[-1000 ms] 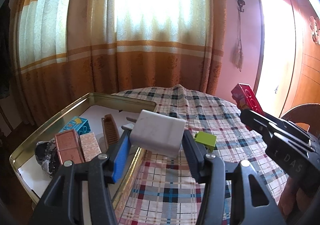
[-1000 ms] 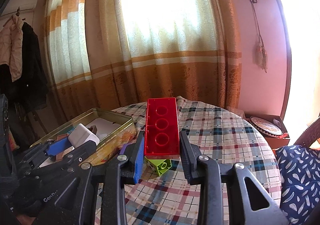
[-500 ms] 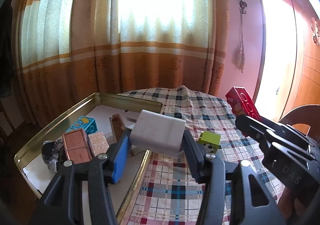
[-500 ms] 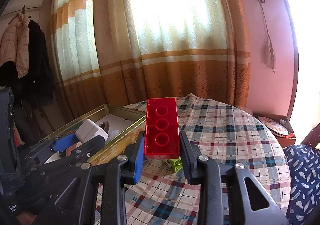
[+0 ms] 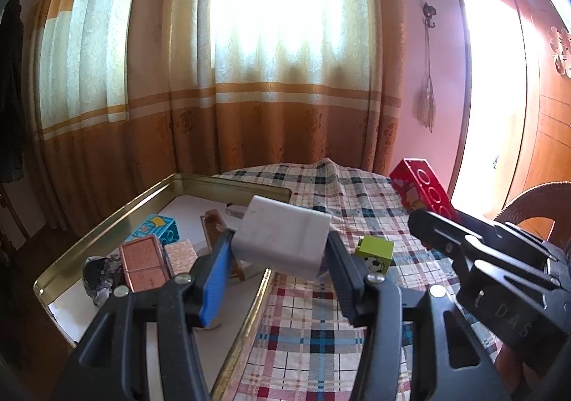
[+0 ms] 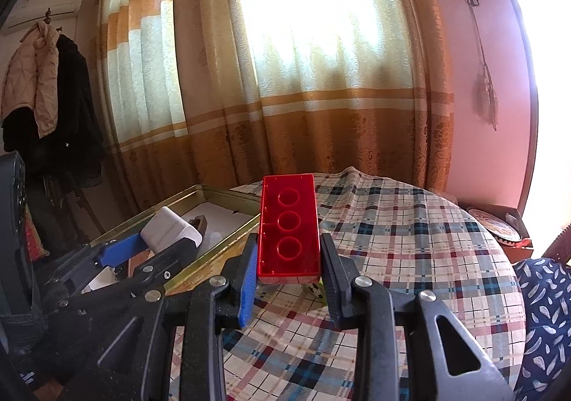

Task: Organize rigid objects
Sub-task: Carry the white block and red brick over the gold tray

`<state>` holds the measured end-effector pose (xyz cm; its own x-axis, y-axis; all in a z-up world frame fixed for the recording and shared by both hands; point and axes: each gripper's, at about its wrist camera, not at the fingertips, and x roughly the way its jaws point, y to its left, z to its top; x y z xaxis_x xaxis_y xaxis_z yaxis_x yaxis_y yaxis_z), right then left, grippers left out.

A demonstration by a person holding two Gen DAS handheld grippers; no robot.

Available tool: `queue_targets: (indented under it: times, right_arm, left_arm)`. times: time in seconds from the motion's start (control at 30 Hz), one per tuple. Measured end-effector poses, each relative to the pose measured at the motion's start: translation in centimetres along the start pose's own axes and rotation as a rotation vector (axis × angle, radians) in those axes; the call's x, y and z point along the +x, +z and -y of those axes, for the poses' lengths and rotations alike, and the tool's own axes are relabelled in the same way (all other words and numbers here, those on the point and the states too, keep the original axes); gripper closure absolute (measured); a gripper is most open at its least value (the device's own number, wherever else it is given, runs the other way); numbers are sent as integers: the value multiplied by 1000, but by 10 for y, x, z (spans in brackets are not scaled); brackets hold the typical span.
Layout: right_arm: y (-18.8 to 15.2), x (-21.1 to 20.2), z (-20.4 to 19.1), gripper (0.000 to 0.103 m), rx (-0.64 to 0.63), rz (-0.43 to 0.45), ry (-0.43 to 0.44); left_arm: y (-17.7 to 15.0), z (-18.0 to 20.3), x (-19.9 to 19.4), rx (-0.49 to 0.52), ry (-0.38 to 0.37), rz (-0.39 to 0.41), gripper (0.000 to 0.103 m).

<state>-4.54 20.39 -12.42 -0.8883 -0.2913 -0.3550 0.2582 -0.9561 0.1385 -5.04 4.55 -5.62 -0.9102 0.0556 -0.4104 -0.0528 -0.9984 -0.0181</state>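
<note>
A: Entry, white charger plug [image 5: 282,237]. It sat clamped crosswise between the pads of the left gripper [image 5: 280,265], jaws part-open to its width, prongs toward the gold tin tray [image 5: 107,222]. It was held in the air over the tray's near right rim, not resting on anything.

B: Reason for that hold, as judged?

A: Probably staged for a drop into the tray; the flat sides gave the pads parallel faces. Inside the tray lay a blue toy block [image 5: 157,228], a copper-coloured compact [image 5: 144,267], a pink patterned block [image 5: 182,253], a brown comb-like piece [image 5: 214,228] and a dark lumpy item [image 5: 98,274] I could not identify.

B: Second item?

A: Red three-hole brick [image 6: 288,228]. The right gripper [image 6: 288,270] had closed narrowly on its near end, long axis pointing away along the fingers, above the plaid tablecloth [image 6: 410,251], just right of the tray rim.

B: Anything left out?

A: A green block with a football print [image 5: 374,253] lay on the cloth, between the two grippers, untouched.
</note>
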Motion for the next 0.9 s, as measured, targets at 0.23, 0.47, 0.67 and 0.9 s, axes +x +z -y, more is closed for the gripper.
queue_targets:
  times: [0.23,0.47,0.67,0.9]
  right_arm:
    - [-2,-1,-6,68,-8,-1,10]
    - [-2,0,-8,68,-13,4,12]
    - [-3,1,-9,68,-17,-3,15]
    - [-6,32,-7,63,-11,-201,67]
  left_arm:
    - [0,-4,-3,-4,7,11,51]
    - [0,-9,-5,-9,12,20,51]
    - [0,-12,-6,-13,13,21,51]
    - [-1,-20,-6,-30,20,16,51]
